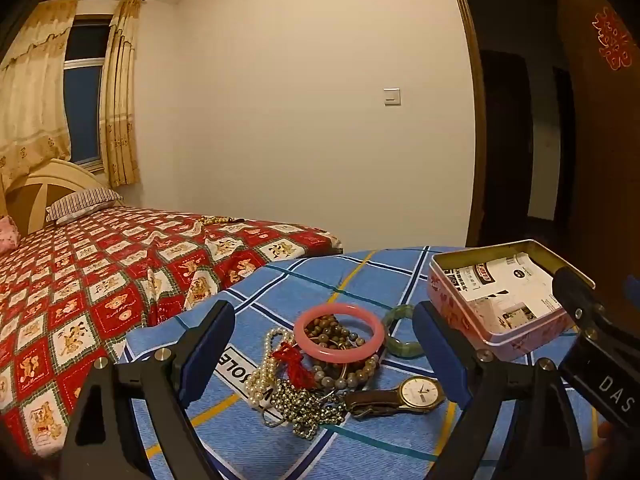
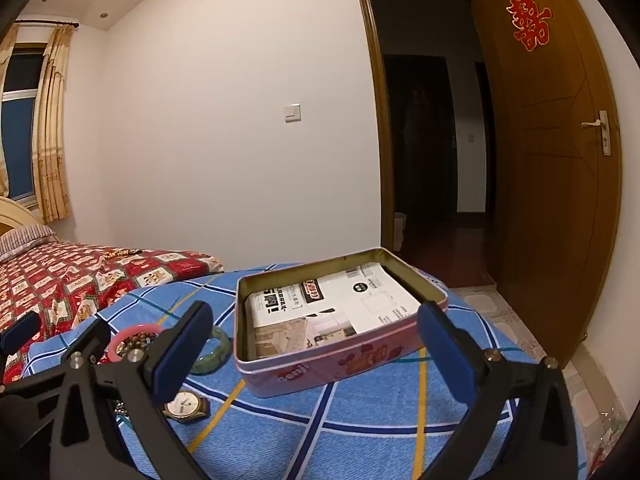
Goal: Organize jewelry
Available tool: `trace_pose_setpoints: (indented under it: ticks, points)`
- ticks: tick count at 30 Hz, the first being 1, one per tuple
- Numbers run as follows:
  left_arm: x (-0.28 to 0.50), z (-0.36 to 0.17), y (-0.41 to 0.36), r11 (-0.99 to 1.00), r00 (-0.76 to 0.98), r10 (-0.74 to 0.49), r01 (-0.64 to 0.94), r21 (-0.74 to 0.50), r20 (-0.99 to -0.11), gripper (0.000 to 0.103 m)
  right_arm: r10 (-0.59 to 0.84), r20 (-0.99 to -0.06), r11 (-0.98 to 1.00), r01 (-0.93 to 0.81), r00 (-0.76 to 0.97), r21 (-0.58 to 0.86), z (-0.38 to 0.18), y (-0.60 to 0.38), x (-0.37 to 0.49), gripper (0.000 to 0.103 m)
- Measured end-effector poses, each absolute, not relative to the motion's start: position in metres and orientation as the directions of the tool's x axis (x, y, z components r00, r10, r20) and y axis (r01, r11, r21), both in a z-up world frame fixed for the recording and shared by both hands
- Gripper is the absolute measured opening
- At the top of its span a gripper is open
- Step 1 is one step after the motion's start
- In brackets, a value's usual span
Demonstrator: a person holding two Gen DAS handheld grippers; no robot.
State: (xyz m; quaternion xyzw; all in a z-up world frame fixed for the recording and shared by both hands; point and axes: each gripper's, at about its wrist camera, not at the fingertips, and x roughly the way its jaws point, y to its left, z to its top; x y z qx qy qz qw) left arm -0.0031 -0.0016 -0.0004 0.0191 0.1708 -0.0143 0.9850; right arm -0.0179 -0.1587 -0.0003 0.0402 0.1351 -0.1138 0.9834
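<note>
Blue checked cloth covered the surface on which the jewelry lay in a heap: a pink bangle rested atop brown bead bracelets, with a pearl strand, a metal bead chain and a red tassel tangled beside it. A green jade bangle lay just right of the pink one; a gold wristwatch lay nearer the camera. The pink tin stood open to the right, paper inside. Left gripper — jaws wide apart, nothing held — framed the heap. Right gripper — likewise wide, empty — framed the tin.
</note>
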Motion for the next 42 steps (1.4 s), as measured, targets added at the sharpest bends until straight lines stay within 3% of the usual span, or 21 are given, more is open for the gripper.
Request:
trace_pose_setpoints:
  ticks: [42]
  points:
    - [-0.0024,-0.0019,-0.0015,0.999,0.94,-0.022,0.034,0.029,-0.339,0.091,-0.215,-0.274,0.97,0.237,0.937,0.049,0.001,-0.1613,-0.0191,0.103]
